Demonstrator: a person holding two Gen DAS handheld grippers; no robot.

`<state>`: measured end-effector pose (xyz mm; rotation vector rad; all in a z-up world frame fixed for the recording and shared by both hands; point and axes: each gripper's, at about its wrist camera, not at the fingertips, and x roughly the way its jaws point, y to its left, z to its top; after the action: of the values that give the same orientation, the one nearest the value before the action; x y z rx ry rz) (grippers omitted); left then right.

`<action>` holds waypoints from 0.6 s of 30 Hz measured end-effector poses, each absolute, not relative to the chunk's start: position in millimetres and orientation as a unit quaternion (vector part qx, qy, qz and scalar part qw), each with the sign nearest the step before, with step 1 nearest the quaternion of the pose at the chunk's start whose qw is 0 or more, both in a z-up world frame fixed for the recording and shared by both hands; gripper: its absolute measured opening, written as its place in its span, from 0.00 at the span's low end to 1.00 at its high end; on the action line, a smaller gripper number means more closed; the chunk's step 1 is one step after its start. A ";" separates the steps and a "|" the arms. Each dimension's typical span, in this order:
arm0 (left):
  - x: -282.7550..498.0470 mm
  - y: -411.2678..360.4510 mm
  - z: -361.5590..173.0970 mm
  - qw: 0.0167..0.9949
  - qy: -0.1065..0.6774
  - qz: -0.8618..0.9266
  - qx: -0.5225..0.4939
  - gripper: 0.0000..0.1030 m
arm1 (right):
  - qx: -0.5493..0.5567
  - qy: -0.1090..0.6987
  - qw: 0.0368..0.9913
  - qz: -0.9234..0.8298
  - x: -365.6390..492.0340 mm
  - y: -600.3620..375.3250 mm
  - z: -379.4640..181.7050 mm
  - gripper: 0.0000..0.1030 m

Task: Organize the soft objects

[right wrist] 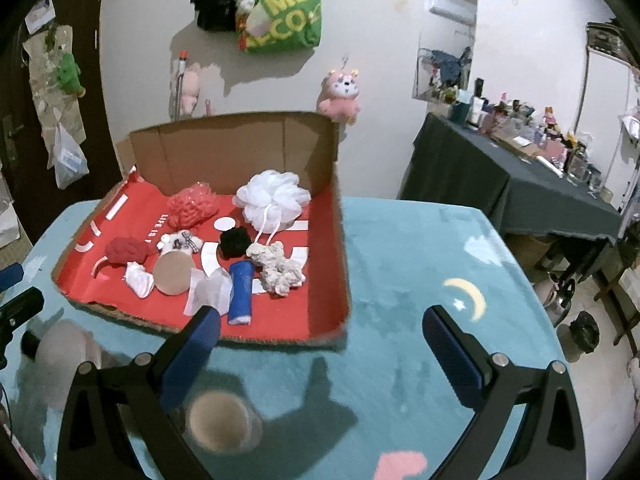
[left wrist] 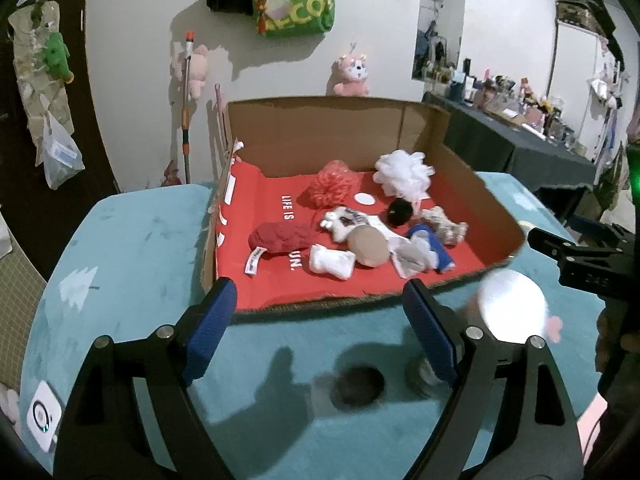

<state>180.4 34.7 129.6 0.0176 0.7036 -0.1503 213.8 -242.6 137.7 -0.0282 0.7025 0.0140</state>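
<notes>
Soft objects (left wrist: 360, 232) clustered in red-lined cardboard box (left wrist: 460, 184); white loofah (right wrist: 272, 196) rearmost

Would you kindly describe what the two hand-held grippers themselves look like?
Each hand-held gripper, left and right, has a matte black frame of angular triangular linkages with silver round pivot pins. Its two fingers carry textured blue pads. No cables, sleeves or markings are visible.

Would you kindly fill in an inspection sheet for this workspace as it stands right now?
Surface: teal cloth table, moon print.
Job's things: cardboard tray holding white pouf, coral pouf, black pom, blue roll, tan disc.
Clutter: blurred white ball and round puff lie outside the tray.
Grippers: left gripper open, empty; right gripper open, empty.
Cables: nothing seen.
Surroundings: green bag, pink plush, crowded side table.
</notes>
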 end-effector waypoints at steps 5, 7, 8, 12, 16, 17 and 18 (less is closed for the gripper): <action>141.6 28.8 135.8 0.944 0.320 -0.079 0.009 0.92 | -0.008 0.321 0.947 0.009 174.2 -247.9 144.0 1.00; 127.8 24.9 133.4 0.944 0.318 -0.083 0.008 0.92 | -0.003 0.315 0.949 0.013 158.9 -248.2 143.0 1.00; 122.6 23.3 131.0 0.944 0.318 -0.085 0.008 0.92 | -0.001 0.312 0.950 0.015 149.1 -248.2 141.6 1.00; 103.3 18.4 115.2 0.941 0.327 -0.087 0.008 0.96 | -0.008 0.296 0.955 0.024 120.6 -240.9 132.9 1.00; 90.7 14.1 90.2 0.936 0.343 -0.084 -0.003 0.96 | -0.013 0.302 0.953 0.038 105.6 -229.8 115.4 1.00; 89.5 12.9 85.5 0.934 0.346 -0.083 -0.002 0.96 | -0.013 0.308 0.950 0.044 104.1 -226.7 107.8 1.00; 89.0 10.0 76.6 0.932 0.354 -0.083 0.000 0.96 | -0.013 0.312 0.949 0.047 102.8 -224.7 102.9 1.00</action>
<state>89.0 10.0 76.6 -0.0008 0.7250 -0.1689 102.8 -224.7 102.9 -0.0269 0.6358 0.0960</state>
